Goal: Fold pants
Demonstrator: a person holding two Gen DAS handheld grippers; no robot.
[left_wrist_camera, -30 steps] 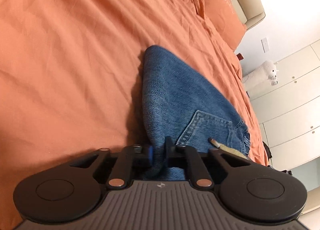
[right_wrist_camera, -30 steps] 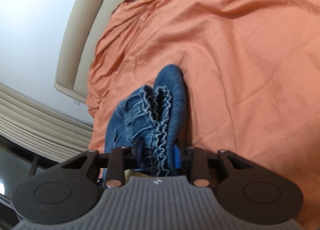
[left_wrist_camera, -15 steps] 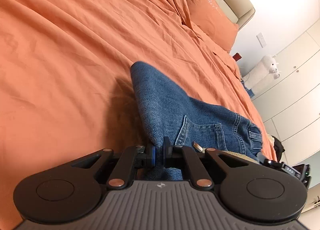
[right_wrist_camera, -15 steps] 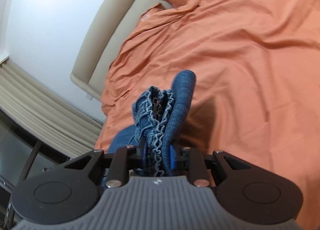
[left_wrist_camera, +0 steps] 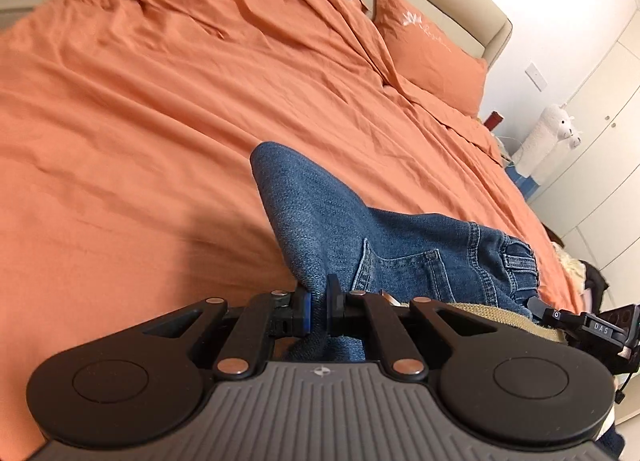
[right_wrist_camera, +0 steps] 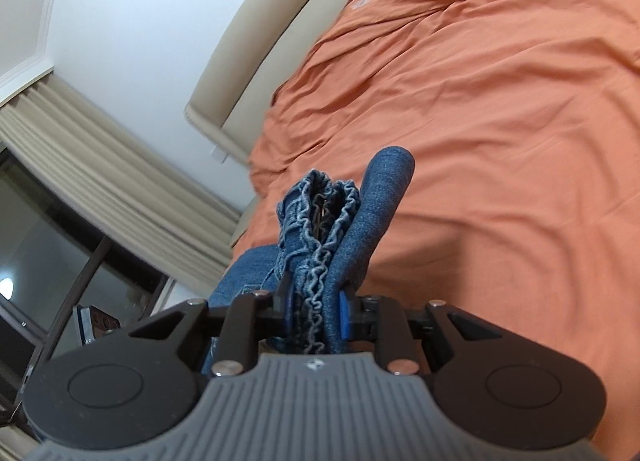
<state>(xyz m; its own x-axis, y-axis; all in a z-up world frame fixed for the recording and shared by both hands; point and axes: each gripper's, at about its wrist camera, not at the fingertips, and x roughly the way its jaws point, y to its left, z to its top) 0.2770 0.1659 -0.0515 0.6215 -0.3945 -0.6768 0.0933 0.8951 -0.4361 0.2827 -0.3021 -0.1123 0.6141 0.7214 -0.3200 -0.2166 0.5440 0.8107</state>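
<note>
Orange bedspread (left_wrist_camera: 160, 121); both jaws pinching jeans (left_wrist_camera: 320, 213), frayed hems (right_wrist_camera: 316, 221) only right-side.

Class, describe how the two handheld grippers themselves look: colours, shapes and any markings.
Left gripper and right gripper match: a grey ribbed body bearing a small round emblem, two black rounded lobes with circular recesses, black linkage bars with copper-coloured rivets, and black fingers faced with blue pads. No cables or sleeves show.

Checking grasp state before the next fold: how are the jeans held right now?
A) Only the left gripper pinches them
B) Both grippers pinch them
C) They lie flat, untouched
B: the left gripper and right gripper each clamp denim of the jeans between their pads.
</note>
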